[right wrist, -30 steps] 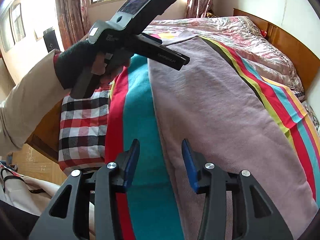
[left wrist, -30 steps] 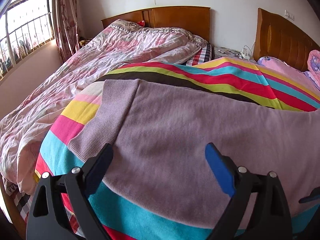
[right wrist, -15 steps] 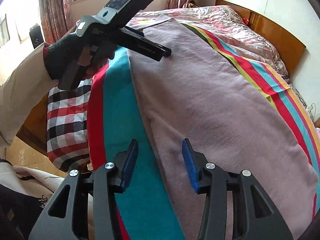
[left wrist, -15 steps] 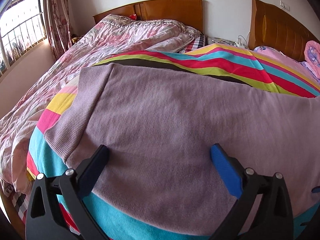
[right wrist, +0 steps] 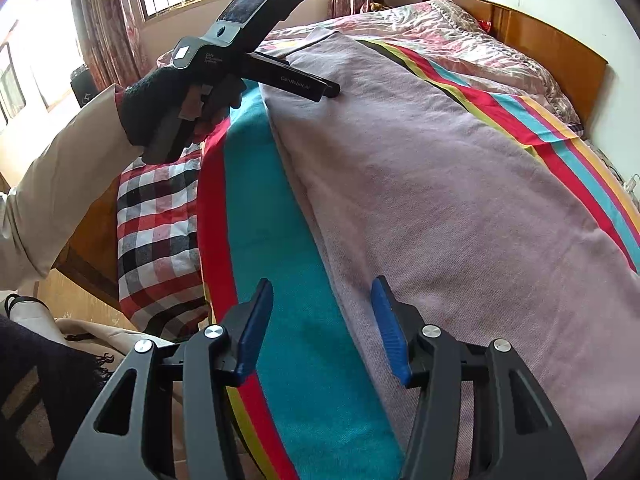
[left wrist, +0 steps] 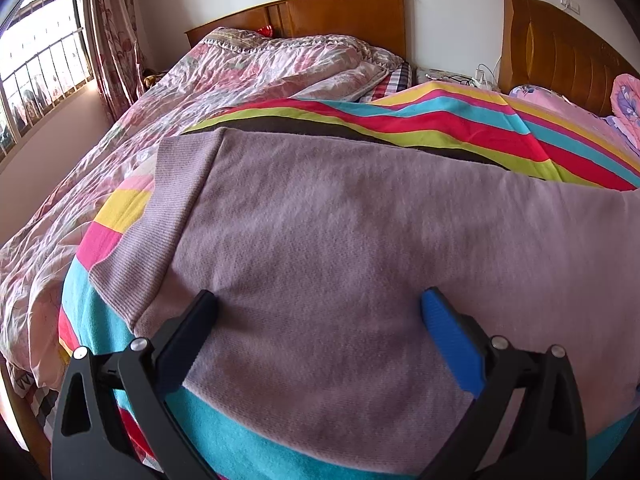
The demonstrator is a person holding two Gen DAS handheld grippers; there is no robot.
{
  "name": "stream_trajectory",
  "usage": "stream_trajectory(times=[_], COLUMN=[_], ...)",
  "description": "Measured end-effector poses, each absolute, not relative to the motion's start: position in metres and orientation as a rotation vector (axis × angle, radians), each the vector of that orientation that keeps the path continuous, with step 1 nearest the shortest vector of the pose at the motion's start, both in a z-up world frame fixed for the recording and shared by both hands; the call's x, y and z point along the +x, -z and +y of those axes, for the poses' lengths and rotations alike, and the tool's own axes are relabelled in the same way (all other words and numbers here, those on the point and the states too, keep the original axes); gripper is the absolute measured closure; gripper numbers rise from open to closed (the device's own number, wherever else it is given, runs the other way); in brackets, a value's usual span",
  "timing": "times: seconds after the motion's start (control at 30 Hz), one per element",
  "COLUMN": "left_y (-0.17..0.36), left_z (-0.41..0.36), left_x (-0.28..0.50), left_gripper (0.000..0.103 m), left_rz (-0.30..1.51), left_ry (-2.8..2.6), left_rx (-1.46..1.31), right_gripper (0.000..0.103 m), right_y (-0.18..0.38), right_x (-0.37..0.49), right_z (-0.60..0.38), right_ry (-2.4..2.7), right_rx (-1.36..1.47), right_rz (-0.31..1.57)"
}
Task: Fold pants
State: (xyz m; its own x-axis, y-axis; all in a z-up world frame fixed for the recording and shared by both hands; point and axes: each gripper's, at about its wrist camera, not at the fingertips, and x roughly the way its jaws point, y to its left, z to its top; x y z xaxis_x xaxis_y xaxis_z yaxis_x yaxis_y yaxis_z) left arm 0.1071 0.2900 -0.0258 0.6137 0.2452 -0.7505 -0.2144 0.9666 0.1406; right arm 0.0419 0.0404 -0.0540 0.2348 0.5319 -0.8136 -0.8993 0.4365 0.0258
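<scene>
Lying lengthwise along bed edge, pants (left wrist: 360, 240), ribbed end toward window

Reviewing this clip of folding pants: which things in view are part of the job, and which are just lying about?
Part of the job:
pants
left gripper, open over them
right gripper, jaws opening, nothing gripped
striped blanket under the pants

Lying about:
floral quilt
checked cloth
headboard
curtain
</scene>
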Motion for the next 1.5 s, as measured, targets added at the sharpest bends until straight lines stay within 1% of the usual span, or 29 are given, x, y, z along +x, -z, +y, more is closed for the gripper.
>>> stream_trajectory(times=[0.07,0.1,0.17,0.2,0.23,0.3,0.43,0.5,0.57,0.63,0.73,0.8,0.87,0.93,1.0,1.1,1.13,1.17,1.2,1.23,1.3,1.33,1.5], left_y=[0.016,0.007,-0.018,-0.029,-0.038,-0.042,-0.003,0.020,0.026,0.025,0.031,0.031,0.031,0.032,0.033,0.030,0.025,0.016,0.003,-0.012,-0.037,-0.042,-0.025], left_z=[0.280,0.274,0.260,0.253,0.245,0.230,0.213,0.214,0.231,0.244,0.247,0.246,0.247,0.248,0.248,0.244,0.236,0.222,0.205,0.184,0.129,0.096,-0.067], left_x=[0.108,0.107,0.108,0.114,0.122,0.148,0.206,0.222,0.232,0.236,0.238,0.236,0.235,0.237,0.237,0.235,0.231,0.225,0.218,0.209,0.200,0.199,0.214], left_gripper=[0.002,0.002,0.002,0.001,0.001,0.001,0.001,0.001,0.001,0.001,0.001,0.001,0.001,0.001,0.001,0.001,0.002,0.010,0.012,0.012,0.007,0.003,0.002], left_rz=[0.873,0.845,0.772,0.745,0.723,0.723,0.861,0.896,0.908,0.906,0.903,0.894,0.885,0.882,0.882,0.875,0.864,0.843,0.812,0.772,0.709,0.705,0.754], left_ry=[-0.306,-0.318,-0.283,-0.270,-0.260,-0.213,-0.113,-0.127,-0.085,-0.089,-0.094,-0.098,-0.099,-0.098,-0.102,-0.145,-0.203,-0.232,-0.198,-0.130,0.052,0.162,0.565], left_rx=[0.091,0.116,0.121,0.123,0.128,0.143,0.150,0.206,0.108,0.059,0.072,0.077,0.075,0.070,0.073,0.089,0.129,0.165,0.174,0.164,0.139,0.142,0.245], right_gripper=[0.047,0.045,0.033,0.021,0.017,0.017,0.017,0.017,0.017,0.018,0.017,0.016,0.016,0.016,0.017,0.016,0.015,0.015,0.015,0.015,0.015,0.015,0.015], right_y=[0.040,0.032,0.017,0.013,0.012,0.016,0.033,0.048,0.064,0.063,0.058,0.055,0.061,0.066,0.057,0.032,0.025,0.020,0.018,0.018,0.021,0.023,0.027], right_x=[0.048,0.056,0.082,0.100,0.120,0.162,0.214,0.227,0.240,0.242,0.244,0.242,0.238,0.236,0.240,0.232,0.227,0.219,0.211,0.204,0.189,0.182,0.155], right_z=[0.032,0.027,0.017,0.014,0.012,0.009,0.014,0.018,0.008,-0.008,-0.021,-0.029,-0.031,-0.037,-0.052,-0.091,-0.107,-0.124,-0.142,-0.158,-0.194,-0.212,-0.280], right_ry=[-1.024,-1.009,-0.945,-0.889,-0.831,-0.760,-0.767,-0.743,-0.678,-0.734,-0.609,-0.638,-0.630,-0.648,-0.602,-0.486,-0.482,-0.457,-0.413,-0.368,-0.273,-0.223,-0.078], right_rx=[-0.504,-0.481,-0.440,-0.430,-0.415,-0.356,-0.249,-0.297,-0.308,-0.254,-0.268,-0.213,-0.266,-0.313,-0.255,-0.191,-0.156,-0.145,-0.154,-0.162,-0.164,-0.158,-0.129], right_rz=[0.812,0.789,0.733,0.713,0.712,0.757,0.844,0.886,0.921,0.903,0.900,0.896,0.906,0.877,0.869,0.800,0.795,0.791,0.787,0.792,0.822,0.830,0.873])
